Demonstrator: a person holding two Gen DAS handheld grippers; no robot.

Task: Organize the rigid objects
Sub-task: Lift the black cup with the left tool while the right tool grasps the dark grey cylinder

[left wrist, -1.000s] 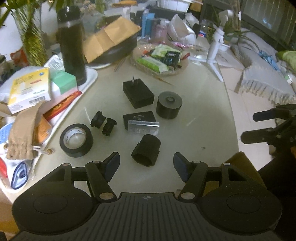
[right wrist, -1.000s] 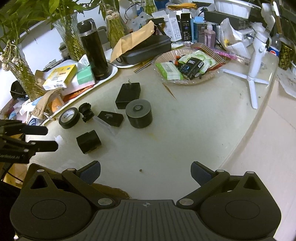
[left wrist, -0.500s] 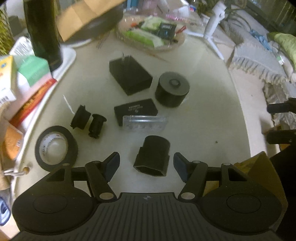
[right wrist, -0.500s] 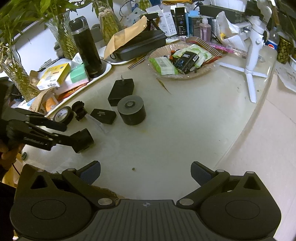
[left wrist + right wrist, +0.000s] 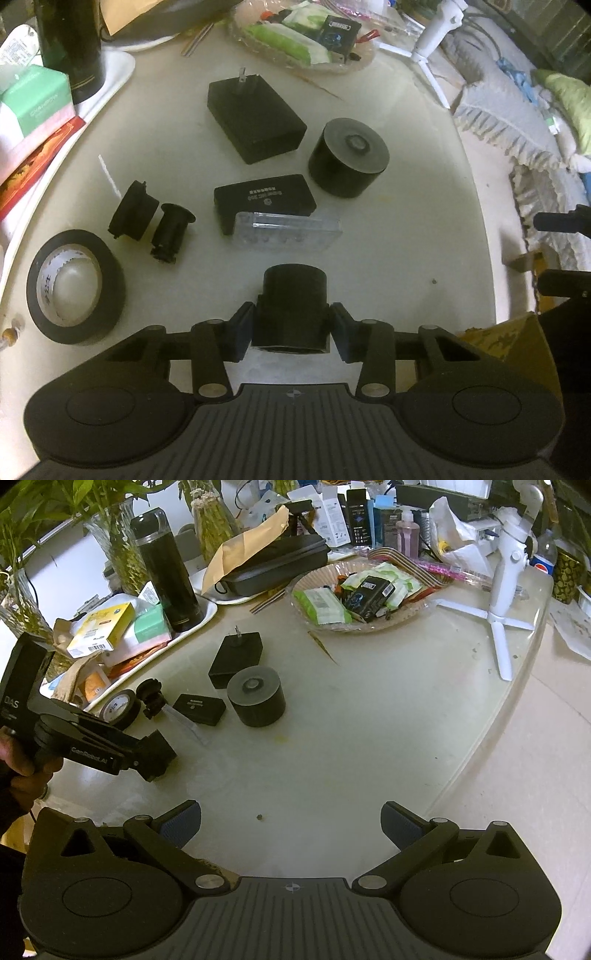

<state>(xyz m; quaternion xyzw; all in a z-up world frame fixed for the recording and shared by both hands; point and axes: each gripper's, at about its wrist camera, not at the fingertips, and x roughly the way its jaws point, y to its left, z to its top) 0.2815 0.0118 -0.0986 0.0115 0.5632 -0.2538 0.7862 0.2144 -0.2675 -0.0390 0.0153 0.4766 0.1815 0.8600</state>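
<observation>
A black hood-shaped cylinder [image 5: 293,291] lies on the pale table [image 5: 406,236], right between my left gripper's [image 5: 291,328] blue pads. The jaws are closing and both pads touch its sides. In the right wrist view the same part [image 5: 162,749] sits at the tip of the left gripper [image 5: 147,755]. Beyond it lie a clear plastic case [image 5: 288,236], a flat black box [image 5: 264,197], a black cylinder [image 5: 347,157], a black power adapter [image 5: 255,118], two small black fittings [image 5: 135,216] and a tape roll [image 5: 74,291]. My right gripper [image 5: 290,827] stands open over bare table.
A white tray [image 5: 207,609] at the back left holds boxes and a dark bottle [image 5: 166,579]. A glass dish [image 5: 354,594] of packets and a white tripod [image 5: 502,602] stand at the back. The table's curved edge [image 5: 517,686] runs down the right.
My left gripper dropped forward and down onto the hood-shaped part, and its jaws narrowed from wide open until the pads met the part's sides. The right gripper stayed still.
</observation>
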